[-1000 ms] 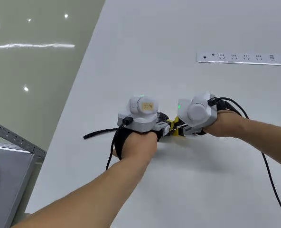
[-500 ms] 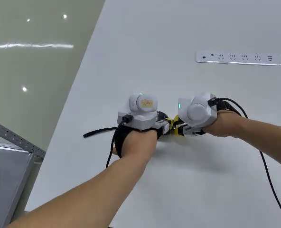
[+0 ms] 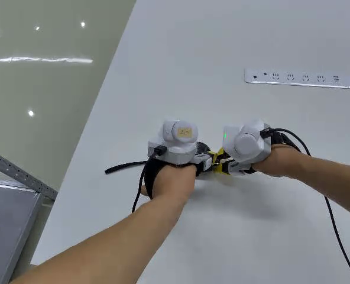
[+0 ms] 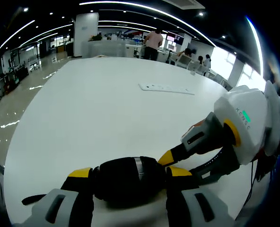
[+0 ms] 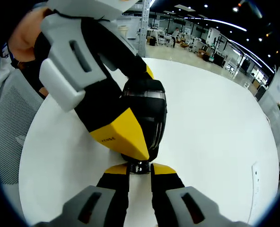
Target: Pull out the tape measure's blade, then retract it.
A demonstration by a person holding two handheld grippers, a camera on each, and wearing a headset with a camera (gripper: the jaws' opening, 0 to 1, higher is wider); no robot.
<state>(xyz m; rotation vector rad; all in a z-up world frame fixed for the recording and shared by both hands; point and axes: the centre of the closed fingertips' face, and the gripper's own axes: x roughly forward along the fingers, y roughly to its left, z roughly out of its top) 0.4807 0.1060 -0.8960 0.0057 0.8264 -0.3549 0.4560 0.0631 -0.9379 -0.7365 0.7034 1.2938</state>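
A black tape measure [image 4: 130, 178] lies on the white table [image 4: 97, 118], and my left gripper [image 4: 129, 173] is shut on its case with a yellow-tipped finger on each side. My right gripper [image 4: 173, 164] reaches in from the right. In the right gripper view the case [image 5: 147, 111] stands just ahead, held by a left finger [image 5: 121, 135]. There my right gripper [image 5: 140, 169] is shut on the small blade hook [image 5: 139, 166] at the mouth of the case. The head view shows my left gripper [image 3: 206, 158] and my right gripper [image 3: 223, 161] tip to tip, hiding most of the tape measure.
A white power strip [image 3: 298, 78] lies at the far right of the table. The table's left edge [image 3: 98, 100] drops to a glossy floor, with a metal rack [image 3: 15, 173] at lower left. Black cables [image 3: 125, 167] trail from both grippers. People stand far behind [image 4: 154, 39].
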